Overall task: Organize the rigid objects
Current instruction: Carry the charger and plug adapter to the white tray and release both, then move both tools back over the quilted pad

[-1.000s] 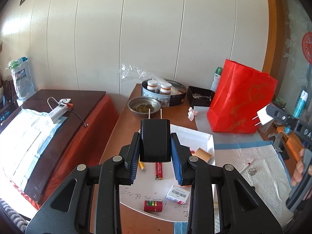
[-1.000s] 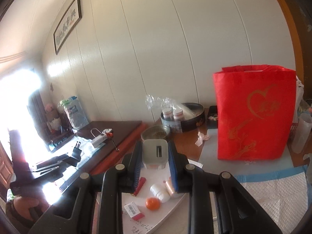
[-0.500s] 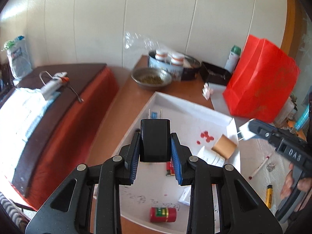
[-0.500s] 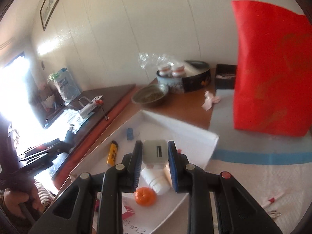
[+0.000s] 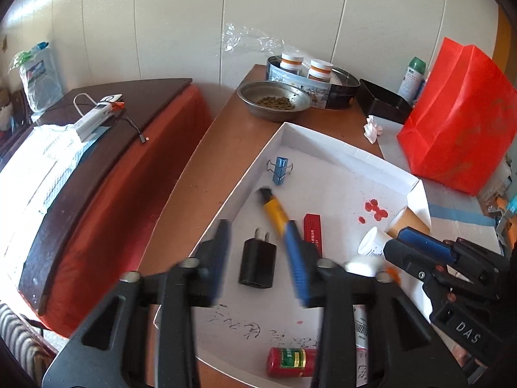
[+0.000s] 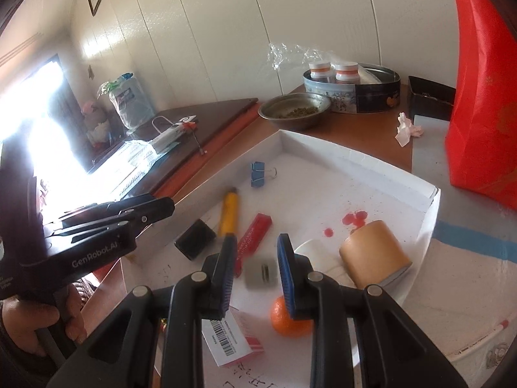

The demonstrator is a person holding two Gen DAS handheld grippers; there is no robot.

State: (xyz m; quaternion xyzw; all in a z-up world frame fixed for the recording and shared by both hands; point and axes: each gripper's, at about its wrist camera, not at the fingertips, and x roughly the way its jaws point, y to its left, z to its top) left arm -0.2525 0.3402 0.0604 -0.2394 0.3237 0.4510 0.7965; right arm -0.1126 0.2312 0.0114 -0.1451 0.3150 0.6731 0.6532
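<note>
The black plastic plug adapter (image 5: 257, 263) lies flat in the shallow white cardboard tray (image 5: 323, 135) on the brown bench (image 5: 206, 161), between the left hand-held gripper's (image 5: 258, 258) parted jaws. The small grey block (image 6: 261, 272) sits between the right hand-held gripper's (image 6: 257, 266) spread jaws, untouched.

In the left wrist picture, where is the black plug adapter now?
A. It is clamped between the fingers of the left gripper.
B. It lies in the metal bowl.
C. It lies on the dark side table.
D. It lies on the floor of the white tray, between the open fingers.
D: the black plug adapter lies flat in the white tray, and the left gripper stands open around it without touching it.
</note>
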